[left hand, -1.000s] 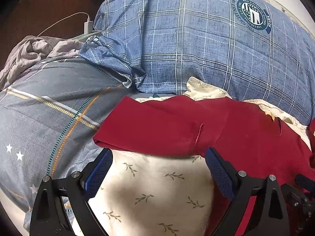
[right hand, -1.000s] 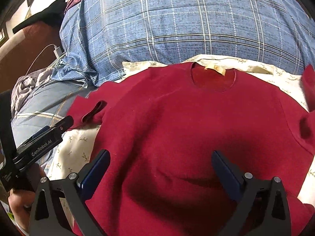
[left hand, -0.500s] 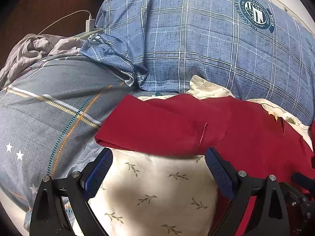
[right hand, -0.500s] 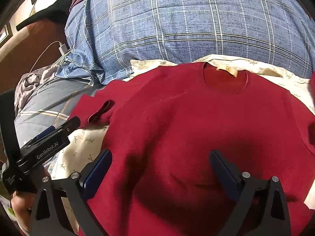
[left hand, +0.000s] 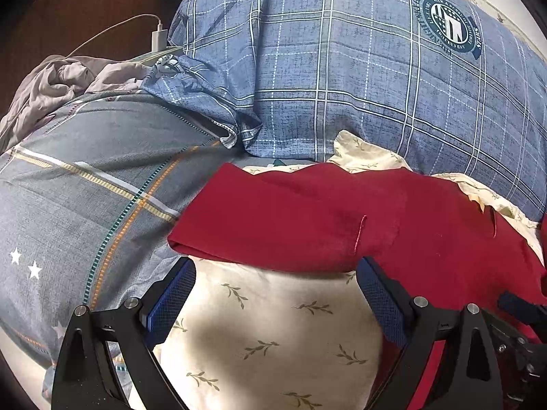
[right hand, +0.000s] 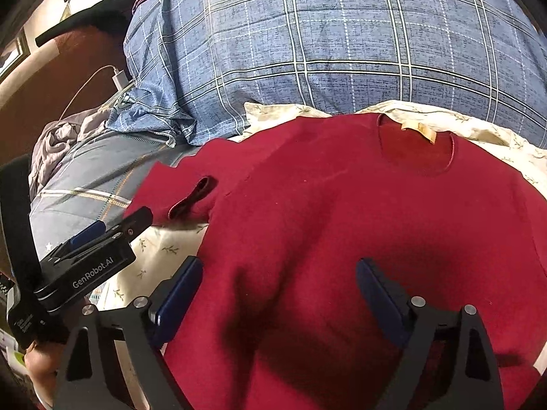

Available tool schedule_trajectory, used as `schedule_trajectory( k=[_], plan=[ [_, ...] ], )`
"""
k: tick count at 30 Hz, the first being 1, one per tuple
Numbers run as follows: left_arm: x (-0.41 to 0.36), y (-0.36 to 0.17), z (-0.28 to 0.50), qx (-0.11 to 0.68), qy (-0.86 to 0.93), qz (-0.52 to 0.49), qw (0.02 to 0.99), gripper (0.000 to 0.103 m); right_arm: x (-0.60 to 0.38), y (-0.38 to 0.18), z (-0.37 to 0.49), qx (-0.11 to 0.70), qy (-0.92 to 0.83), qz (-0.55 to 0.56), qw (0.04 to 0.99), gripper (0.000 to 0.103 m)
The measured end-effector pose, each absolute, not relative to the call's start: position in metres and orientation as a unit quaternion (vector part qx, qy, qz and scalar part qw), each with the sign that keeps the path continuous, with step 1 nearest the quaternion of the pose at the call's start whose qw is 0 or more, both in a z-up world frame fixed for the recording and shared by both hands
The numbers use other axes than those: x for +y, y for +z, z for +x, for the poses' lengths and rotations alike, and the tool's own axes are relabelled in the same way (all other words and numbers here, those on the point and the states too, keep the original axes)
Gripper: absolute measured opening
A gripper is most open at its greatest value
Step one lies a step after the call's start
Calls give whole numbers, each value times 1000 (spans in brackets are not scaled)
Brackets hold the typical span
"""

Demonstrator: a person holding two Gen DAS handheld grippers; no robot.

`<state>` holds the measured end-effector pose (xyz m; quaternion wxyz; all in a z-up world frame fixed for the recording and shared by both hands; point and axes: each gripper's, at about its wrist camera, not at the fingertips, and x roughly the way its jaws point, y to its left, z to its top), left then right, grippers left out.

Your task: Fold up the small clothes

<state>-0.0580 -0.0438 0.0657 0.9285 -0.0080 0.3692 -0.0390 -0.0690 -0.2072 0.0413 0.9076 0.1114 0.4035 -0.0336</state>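
Observation:
A dark red sweater [right hand: 359,222] lies flat on a cream leaf-print cloth [left hand: 273,324], its neck with a tan label [right hand: 418,131] at the far side. Its left sleeve [left hand: 273,218] lies folded across, cuff [right hand: 191,198] showing. My left gripper [left hand: 275,299] is open and empty, just short of the sleeve's near edge. It also shows in the right wrist view [right hand: 102,239]. My right gripper [right hand: 278,294] is open and empty above the sweater's body.
A large blue plaid pillow [left hand: 359,68] lies behind the sweater. A grey-blue striped duvet [left hand: 85,188] lies to the left, with crumpled grey cloth [left hand: 61,82] and a white charger with cable [left hand: 159,36] beyond it.
Both grippers have shifted slightly; in the right wrist view the sweater sits further right and lower. Both stay open and the sweater lies as before.

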Motion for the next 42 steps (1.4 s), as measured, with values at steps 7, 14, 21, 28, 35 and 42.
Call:
schedule_trajectory(
  k=[7, 14, 21, 28, 35, 42],
  plan=[
    [-44, 65, -55, 373, -34, -7, 927, 95, -202, 43, -63, 403, -26, 104, 909, 92],
    [-41, 64, -52, 377, -29, -8, 926, 95, -202, 40, -57, 406, -22, 104, 908, 92],
    [-35, 65, -48, 379, -18, -10, 925, 95, -196, 47, -48, 402, -10, 103, 910, 90],
    [-27, 63, -42, 385, -10, -22, 922, 95, -189, 54, -32, 397, 5, 100, 912, 87],
    [-11, 66, -33, 391, 14, -34, 920, 95, -177, 53, -7, 407, 41, 98, 907, 72],
    [14, 66, -23, 398, 48, -75, 913, 95, -160, 33, 32, 440, 87, 116, 886, 62]
  ],
)
